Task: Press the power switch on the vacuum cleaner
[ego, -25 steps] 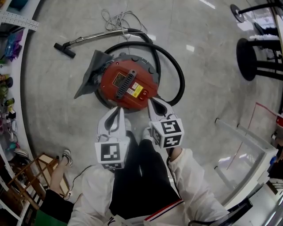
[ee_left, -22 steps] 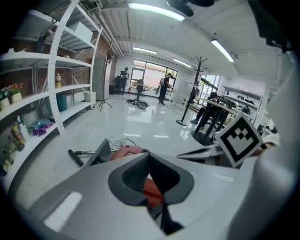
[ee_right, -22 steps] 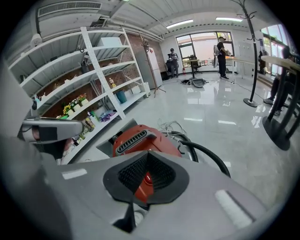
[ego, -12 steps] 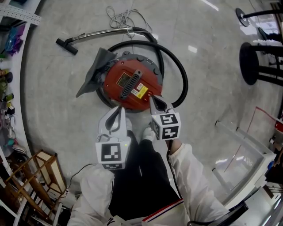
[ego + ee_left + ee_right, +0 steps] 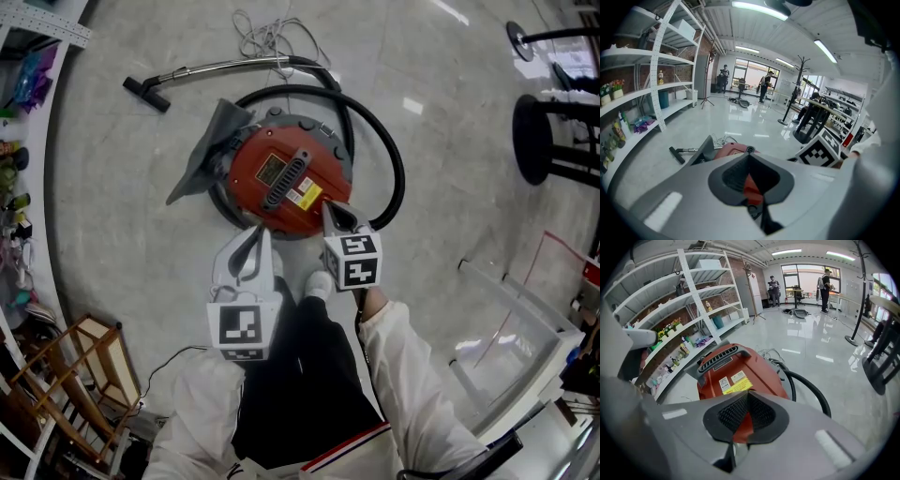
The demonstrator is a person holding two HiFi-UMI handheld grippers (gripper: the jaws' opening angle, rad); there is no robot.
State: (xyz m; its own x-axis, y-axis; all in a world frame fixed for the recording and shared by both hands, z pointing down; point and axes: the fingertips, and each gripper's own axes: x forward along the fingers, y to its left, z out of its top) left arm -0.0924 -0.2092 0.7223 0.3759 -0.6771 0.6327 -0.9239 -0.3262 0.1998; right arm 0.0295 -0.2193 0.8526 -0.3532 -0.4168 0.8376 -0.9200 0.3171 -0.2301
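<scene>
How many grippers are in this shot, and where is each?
2. The left gripper hangs over the floor just short of the vacuum cleaner; the right gripper reaches over its near edge. None looks hidden.

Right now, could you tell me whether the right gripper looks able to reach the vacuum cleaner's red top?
Probably yes. The right gripper, jaws together, sits at the near edge of the vacuum cleaner with nothing between them; the hose curves past on the right.
</scene>
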